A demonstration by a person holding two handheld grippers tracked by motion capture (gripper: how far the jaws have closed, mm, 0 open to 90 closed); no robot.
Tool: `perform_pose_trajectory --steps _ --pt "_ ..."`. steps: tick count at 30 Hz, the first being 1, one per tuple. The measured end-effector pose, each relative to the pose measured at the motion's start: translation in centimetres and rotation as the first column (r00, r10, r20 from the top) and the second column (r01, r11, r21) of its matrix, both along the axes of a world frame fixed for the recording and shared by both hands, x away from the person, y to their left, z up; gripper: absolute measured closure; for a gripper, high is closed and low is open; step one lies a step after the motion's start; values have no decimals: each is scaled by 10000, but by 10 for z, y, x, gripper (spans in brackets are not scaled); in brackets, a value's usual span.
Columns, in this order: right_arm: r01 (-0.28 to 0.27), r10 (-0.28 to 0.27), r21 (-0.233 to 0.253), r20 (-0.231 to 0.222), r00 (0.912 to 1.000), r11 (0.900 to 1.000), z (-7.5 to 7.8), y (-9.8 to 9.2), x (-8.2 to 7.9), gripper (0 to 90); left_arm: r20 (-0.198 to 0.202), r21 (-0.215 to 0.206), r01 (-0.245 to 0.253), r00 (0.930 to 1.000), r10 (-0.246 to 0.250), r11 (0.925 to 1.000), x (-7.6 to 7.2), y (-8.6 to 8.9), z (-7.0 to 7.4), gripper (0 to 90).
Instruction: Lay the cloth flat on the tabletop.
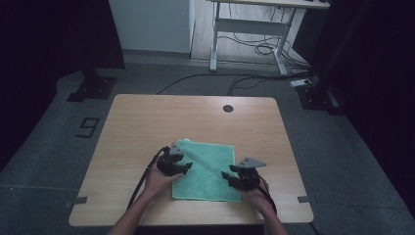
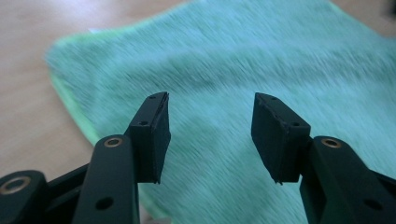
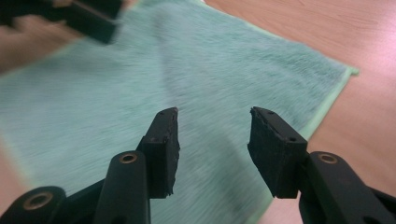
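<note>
High view, near to far: both hands at table's [image 1: 147,112] near edge, left gripper [image 1: 184,168] & right gripper [image 1: 228,175] jaws spread, empty, over green towel [image 1: 208,169] lying flat near that edge, so no grasp or fold yet, prob all work left.

Black fingers [image 2: 154,135] with brass-ringed screw holes; grey triangular plate [image 1: 251,162] and black cables [image 1: 142,183] seen, sleeves apparently none.
</note>
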State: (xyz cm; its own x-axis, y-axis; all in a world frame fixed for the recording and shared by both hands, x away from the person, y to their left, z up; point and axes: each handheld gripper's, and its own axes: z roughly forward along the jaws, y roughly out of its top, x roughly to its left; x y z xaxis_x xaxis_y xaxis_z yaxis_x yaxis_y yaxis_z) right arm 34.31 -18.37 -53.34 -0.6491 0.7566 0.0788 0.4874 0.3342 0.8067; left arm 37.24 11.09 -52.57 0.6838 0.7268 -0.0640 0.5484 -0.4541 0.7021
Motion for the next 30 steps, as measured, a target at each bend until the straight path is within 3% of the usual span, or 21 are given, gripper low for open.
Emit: perform_pose_trajectory --steps 6,10,12,14,18,23,27,30 --pt "387 -393 -209 -308 9987 9990 -7 6 44 506 -242 -10 370 9990 -371 9993 -17 0 -6 434" --pt "492 -499 -148 -493 9975 9987 -13 14 64 493 -241 283 393 9990 -386 9988 -23 1 -13 433" --pt "579 -598 -344 -584 9965 9977 -17 17 71 490 -127 317 406 9991 -403 9987 -25 3 -15 434" --pt "681 -693 -223 -551 9961 9974 -17 17 75 490 -109 337 412 9991 -409 9986 -25 3 -15 433" --pt "848 -863 -543 -262 9959 9949 -19 14 79 491 62 518 476 9988 -480 9975 -29 2 -16 417" --pt "991 -997 -131 -625 9930 9950 -18 3 87 498 142 407 553 9983 -559 9976 -30 4 -17 402" --pt "810 -844 -590 -574 9948 9950 -15 10 85 439 -105 184 634 9979 -632 9978 -27 6 -16 381" --pt "899 -910 -287 -371 9952 9955 -13 13 86 439 205 158 447 9988 -450 9989 -20 6 -14 384"
